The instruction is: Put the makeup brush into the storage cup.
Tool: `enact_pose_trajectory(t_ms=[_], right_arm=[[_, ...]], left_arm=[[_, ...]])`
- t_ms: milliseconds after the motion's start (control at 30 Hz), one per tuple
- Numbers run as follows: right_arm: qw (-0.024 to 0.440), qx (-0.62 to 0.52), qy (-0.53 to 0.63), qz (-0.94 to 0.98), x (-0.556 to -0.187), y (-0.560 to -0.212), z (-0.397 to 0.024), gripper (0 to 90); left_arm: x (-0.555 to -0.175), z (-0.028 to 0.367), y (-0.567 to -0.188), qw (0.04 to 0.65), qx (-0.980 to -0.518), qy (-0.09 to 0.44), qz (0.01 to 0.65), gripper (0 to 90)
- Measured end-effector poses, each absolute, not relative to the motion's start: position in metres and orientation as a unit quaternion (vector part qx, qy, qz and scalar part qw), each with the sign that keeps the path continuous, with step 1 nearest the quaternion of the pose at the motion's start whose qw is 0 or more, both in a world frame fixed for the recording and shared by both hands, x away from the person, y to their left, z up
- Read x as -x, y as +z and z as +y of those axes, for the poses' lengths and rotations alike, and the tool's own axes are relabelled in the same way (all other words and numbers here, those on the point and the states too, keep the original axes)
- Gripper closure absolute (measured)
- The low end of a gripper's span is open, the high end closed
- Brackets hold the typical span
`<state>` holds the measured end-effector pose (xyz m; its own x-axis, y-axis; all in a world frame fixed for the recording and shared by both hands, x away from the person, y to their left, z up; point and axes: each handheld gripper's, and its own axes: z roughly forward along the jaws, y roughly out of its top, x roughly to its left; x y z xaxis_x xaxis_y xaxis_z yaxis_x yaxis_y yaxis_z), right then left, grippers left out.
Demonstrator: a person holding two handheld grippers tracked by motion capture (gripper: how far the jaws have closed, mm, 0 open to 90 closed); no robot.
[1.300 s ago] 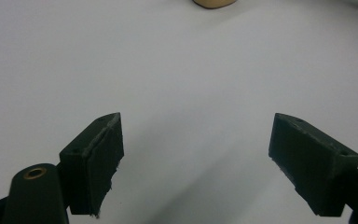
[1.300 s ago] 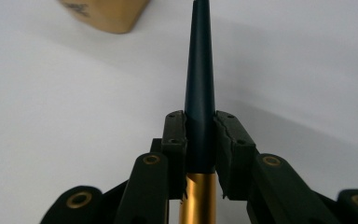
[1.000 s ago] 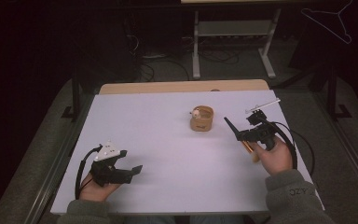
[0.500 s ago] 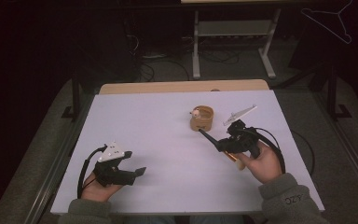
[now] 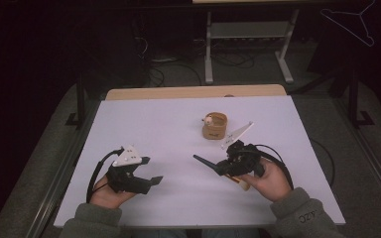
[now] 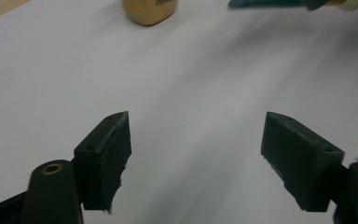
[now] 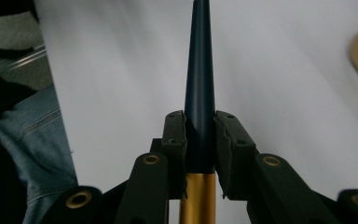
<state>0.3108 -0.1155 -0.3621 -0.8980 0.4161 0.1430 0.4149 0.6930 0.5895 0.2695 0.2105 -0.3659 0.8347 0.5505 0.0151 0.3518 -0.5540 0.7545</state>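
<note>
Two claws sit low over the white counter (image 5: pixel 154 124) in the high view: the left claw (image 5: pixel 151 171) near-left, the right claw (image 5: pixel 223 166) near-right, a tan cup (image 5: pixel 214 125) farther off beyond it. Left gripper view: jaws spread wide, nothing between them. Right gripper view: jaws clamped on a dark tapered tool (image 7: pixel 200 84) with a golden handle.
</note>
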Motion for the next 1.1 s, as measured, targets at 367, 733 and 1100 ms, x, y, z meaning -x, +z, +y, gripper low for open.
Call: enact_pose_trajectory(t_ms=[367,733,1100], right_arm=[[-0.038,-0.152,0.324,0.933,-0.299,-0.368,-0.083,73.9],[-0.065,-0.098,0.317,0.941,-0.291,-0.375,-0.060,73.8],[-0.084,-0.066,0.315,0.943,-0.284,-0.376,-0.053,73.8]], left_arm=[[-0.269,0.168,-0.351,0.358,-0.916,0.092,0.154,31.9],[-0.267,0.142,-0.358,0.294,-0.951,0.051,0.079,45.2],[-0.263,0.130,-0.368,0.261,-0.964,0.011,0.048,64.7]])
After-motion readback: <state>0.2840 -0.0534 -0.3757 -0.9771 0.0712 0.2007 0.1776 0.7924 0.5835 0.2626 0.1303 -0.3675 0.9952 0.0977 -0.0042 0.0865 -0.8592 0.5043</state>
